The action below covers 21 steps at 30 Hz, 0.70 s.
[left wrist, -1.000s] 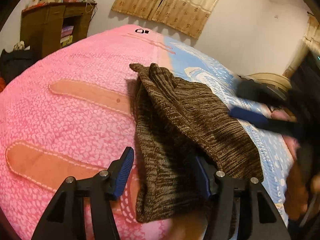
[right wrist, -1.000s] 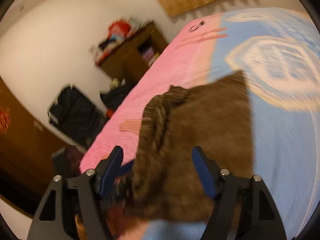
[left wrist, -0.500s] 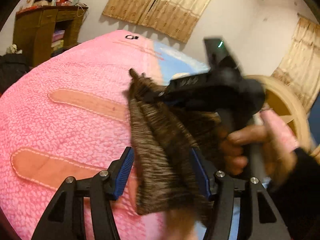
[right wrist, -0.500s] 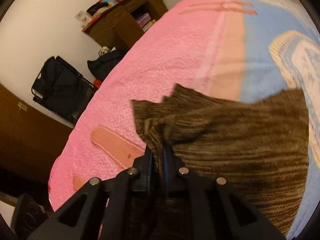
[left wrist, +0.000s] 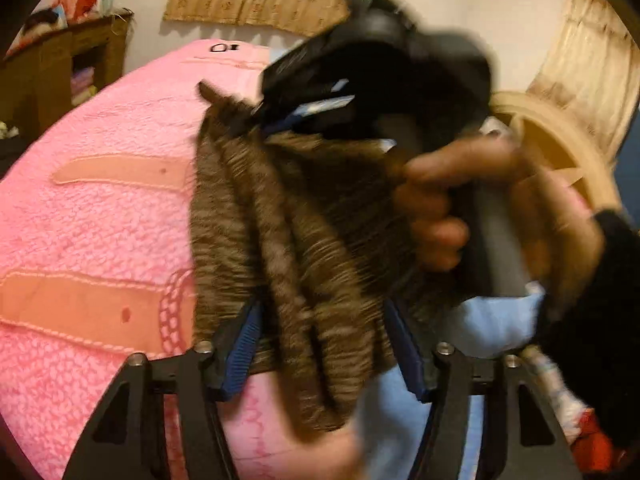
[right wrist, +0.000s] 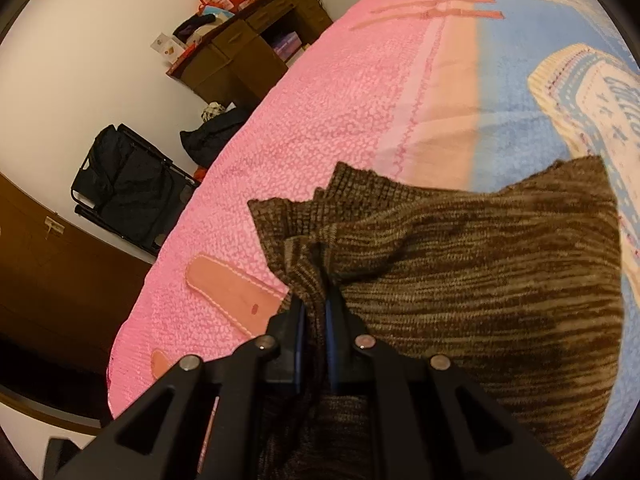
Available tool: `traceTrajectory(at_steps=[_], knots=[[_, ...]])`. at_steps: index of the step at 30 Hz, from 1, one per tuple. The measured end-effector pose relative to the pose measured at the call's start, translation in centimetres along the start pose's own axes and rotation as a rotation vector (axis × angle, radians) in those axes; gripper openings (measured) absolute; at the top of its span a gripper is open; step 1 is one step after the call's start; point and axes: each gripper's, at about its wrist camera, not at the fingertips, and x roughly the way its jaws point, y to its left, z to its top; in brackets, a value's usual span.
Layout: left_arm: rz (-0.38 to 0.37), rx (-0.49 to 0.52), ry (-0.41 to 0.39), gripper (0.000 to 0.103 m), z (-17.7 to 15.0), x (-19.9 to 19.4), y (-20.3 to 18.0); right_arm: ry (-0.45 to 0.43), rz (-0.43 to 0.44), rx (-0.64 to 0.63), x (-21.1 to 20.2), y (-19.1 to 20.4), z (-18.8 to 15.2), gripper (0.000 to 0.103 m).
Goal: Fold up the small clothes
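A brown knitted garment point(left wrist: 304, 248) hangs bunched in folds above the pink and blue bed cover point(left wrist: 100, 220). My right gripper point(right wrist: 314, 312) is shut on a gathered edge of the garment point(right wrist: 480, 280), which spreads to the right over the cover. In the left wrist view the right gripper point(left wrist: 276, 124) and the hand holding it lift the cloth from its top. My left gripper point(left wrist: 324, 344) is open, its blue pads point(left wrist: 244, 344) on either side of the hanging lower part of the cloth.
The bed cover point(right wrist: 320, 120) fills most of both views. A brown wooden shelf unit point(right wrist: 248, 52) with clutter stands by the wall, and a black bag on a frame point(right wrist: 124, 188) sits beside the bed. A round wooden piece point(left wrist: 560, 148) is at right.
My right gripper closed on the garment's edge and lifted it off the bed toward my left gripper. The cloth now hangs in folds between my left fingers, which stayed open.
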Motion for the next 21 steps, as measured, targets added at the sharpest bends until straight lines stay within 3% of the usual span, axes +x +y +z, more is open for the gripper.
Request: traceTrajectory(at_steps=[1,3,8,12,17,18,20,21], knots=[[0.012,-0.02,0.001,0.021,0.1,0.1,0.4,-0.019,-0.007,-0.01,-0.4,0.2,0.2,0.011],[-0.029,-0.114,-0.003,0.014,0.7,-0.1,1.9,-0.063,0.003,-0.009,-1.3,0.8,0.8,0.011],[0.026,-0.133,-0.061,0.014,1.4,-1.3,3.2,-0.148,-0.035,-0.012,-2.2,2.5,2.8,0.011],[0.028,-0.185,-0.034,0.014,1.2,-0.6,4.7,-0.113,-0.093,0.015,0.6,2.2,3.2,0.011],[0.048,-0.177,-0.049,0.014,0.6,-0.5,4.2,-0.09,-0.155,0.018,3.8,1.3,2.5,0.013],[0.044,-0.182,-0.049,0.014,0.4,-0.7,4.1,-0.107,-0.152,0.018,3.8,1.3,2.5,0.015],[0.038,-0.198,-0.044,0.014,0.9,-0.6,4.0,-0.11,-0.093,0.037,3.2,1.1,2.7,0.033],[0.037,-0.201,-0.044,0.014,1.0,-1.0,3.9,-0.11,-0.043,0.054,2.6,0.9,2.8,0.037]])
